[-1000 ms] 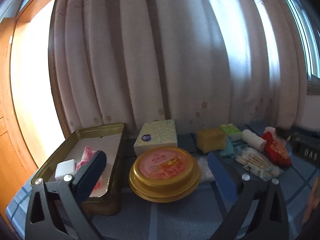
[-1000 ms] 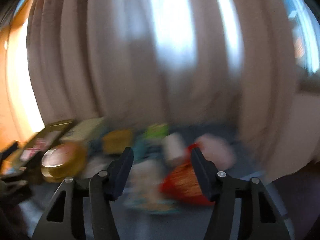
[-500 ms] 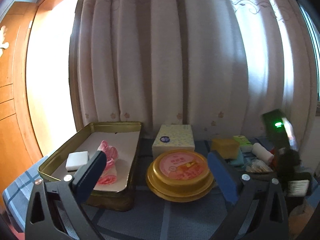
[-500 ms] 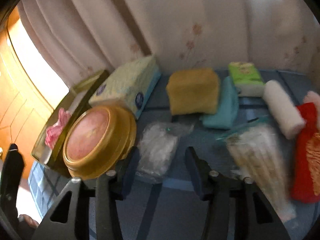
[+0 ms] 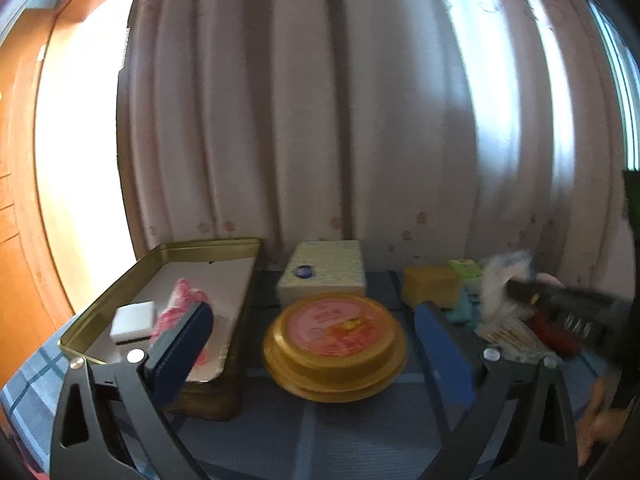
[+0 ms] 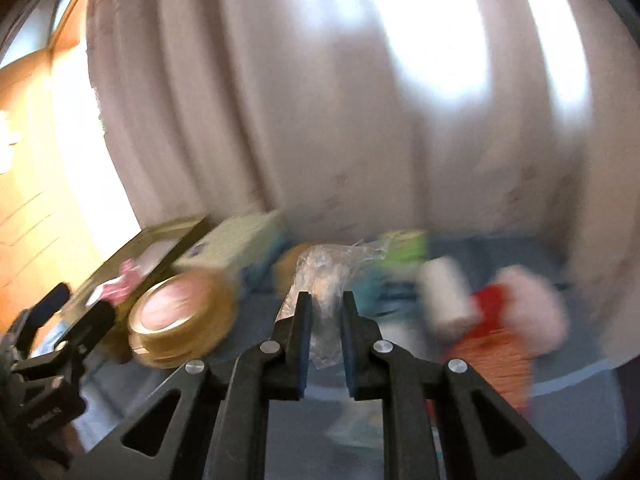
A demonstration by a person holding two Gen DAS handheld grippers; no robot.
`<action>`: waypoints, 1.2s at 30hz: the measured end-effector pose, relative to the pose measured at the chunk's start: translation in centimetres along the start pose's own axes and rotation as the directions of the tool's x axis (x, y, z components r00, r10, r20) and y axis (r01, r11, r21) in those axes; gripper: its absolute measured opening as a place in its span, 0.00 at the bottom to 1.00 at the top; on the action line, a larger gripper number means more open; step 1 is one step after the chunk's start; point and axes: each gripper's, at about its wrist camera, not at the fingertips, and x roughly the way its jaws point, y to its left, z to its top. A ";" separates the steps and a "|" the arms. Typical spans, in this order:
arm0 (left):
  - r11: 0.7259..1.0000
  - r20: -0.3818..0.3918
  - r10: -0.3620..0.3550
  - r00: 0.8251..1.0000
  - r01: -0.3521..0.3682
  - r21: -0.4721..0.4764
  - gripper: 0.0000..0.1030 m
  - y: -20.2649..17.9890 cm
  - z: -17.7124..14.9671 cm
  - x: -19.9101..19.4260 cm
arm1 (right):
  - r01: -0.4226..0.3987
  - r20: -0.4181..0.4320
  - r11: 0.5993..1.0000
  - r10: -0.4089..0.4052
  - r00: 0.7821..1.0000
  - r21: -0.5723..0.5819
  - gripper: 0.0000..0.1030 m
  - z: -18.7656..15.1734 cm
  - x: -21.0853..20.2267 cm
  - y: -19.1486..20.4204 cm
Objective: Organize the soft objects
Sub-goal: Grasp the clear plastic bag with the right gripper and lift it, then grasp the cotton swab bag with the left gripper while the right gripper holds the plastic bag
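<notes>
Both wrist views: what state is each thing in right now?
Right gripper: jaws just closed, shut on the clear plastic bag, lifted off the table.
Left gripper: open, empty.
Gold tin tray: open; holds a white block and a pink cloth.
Round gold tin: lid on.
Tissue box: flat on the table.

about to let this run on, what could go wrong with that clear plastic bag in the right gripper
1. The right gripper pinches only part of the crinkled clear plastic bag; slippery film might slide out.
2. The loose top of the bag could snag the round gold tin on its way to the open gold tray.
</notes>
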 end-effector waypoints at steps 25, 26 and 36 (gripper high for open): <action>0.964 -0.504 -0.266 0.822 0.213 -0.162 0.90 -14.3 -1.6 9.8 | 0.158 0.197 0.976 -0.186 0.963 0.150 0.15 -0.5 -5.0 -7.4; 0.963 -0.510 -0.268 0.817 0.206 -0.177 0.90 -14.4 -1.7 10.0 | 0.155 0.197 0.976 -0.184 0.963 0.155 0.15 -0.5 -5.0 -7.5; 0.965 -0.531 -0.252 0.809 0.252 -0.073 0.38 -16.5 -2.7 8.4 | 0.165 0.197 0.974 -0.194 0.961 0.154 0.15 -0.5 -4.9 -7.2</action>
